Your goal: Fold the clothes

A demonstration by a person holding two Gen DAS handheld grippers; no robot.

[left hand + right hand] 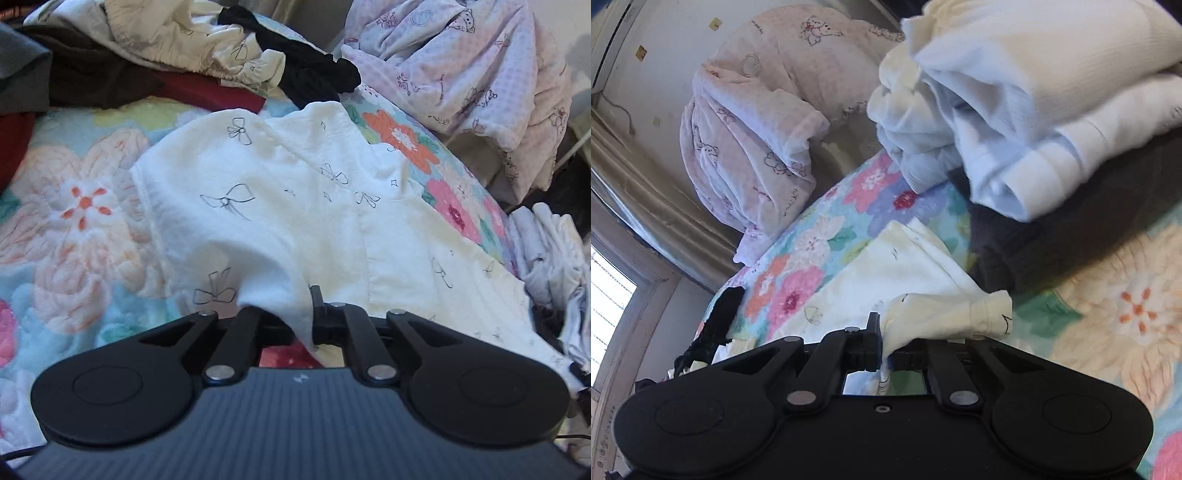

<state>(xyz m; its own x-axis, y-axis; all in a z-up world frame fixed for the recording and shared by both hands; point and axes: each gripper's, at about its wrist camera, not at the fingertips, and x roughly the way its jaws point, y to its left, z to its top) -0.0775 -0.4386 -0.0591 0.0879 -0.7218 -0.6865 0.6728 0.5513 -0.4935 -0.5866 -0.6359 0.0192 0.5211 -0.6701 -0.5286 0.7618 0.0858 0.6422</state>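
Observation:
A white garment with small bow prints [258,192] lies spread on the floral quilt [74,221]. A fold of its near edge rises into my left gripper [295,317], which is shut on it; the cloth hides one fingertip. In the right wrist view the same garment [905,266] looks cream and lies across the quilt [1126,314]. My right gripper [884,343] is shut on a bunched corner of it, with cloth hanging down between the jaws.
Unfolded clothes in brown, red, cream and black [314,70] are heaped at the back left. A lilac printed blanket [461,66] is bunched at the back right. Folded white clothes [1034,129] are stacked on a dark grey garment [1034,251]. A window [609,306] is at the left.

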